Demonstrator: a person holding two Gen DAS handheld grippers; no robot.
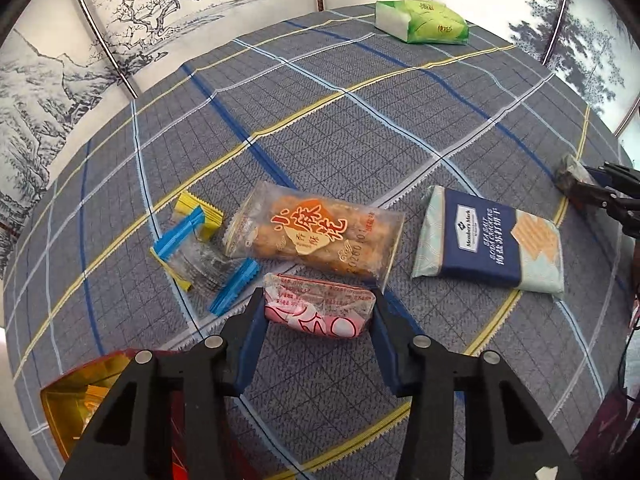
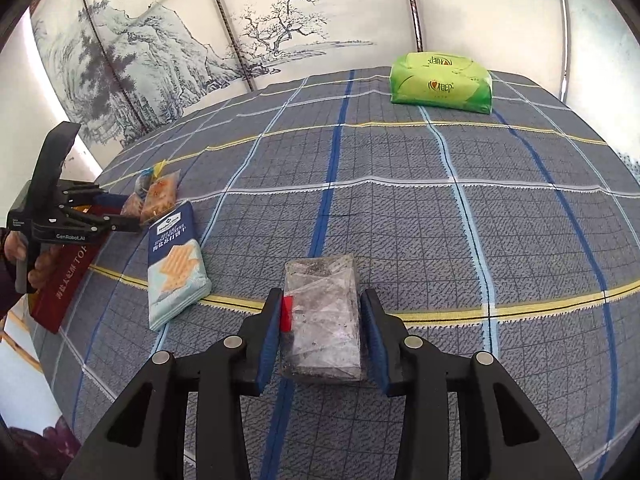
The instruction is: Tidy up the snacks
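Pink-and-white snack packet (image 1: 320,306) on the plaid desk (image 1: 360,120), clamped between the pads of the left claw (image 1: 318,320), angled steeply down. Clear grey-speckled packet (image 2: 324,320) near the middle, straddled by the right claw (image 2: 322,326), pads close beside but grip unclear. Cracker pack (image 2: 176,268) at left.

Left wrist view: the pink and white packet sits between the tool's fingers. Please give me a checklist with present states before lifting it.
1. Pink and white plastic snack packet between the left tool pads: ok.
2. Pads pressing both packet ends: ok, apparently.
3. Clear packet of orange fried twists apart from the pink packet: cannot tell, edges very close.
4. Blue and pale green cracker pack out of the way: ok.
5. Right tool around the clear grey packet: ok; firm grip: cannot tell.
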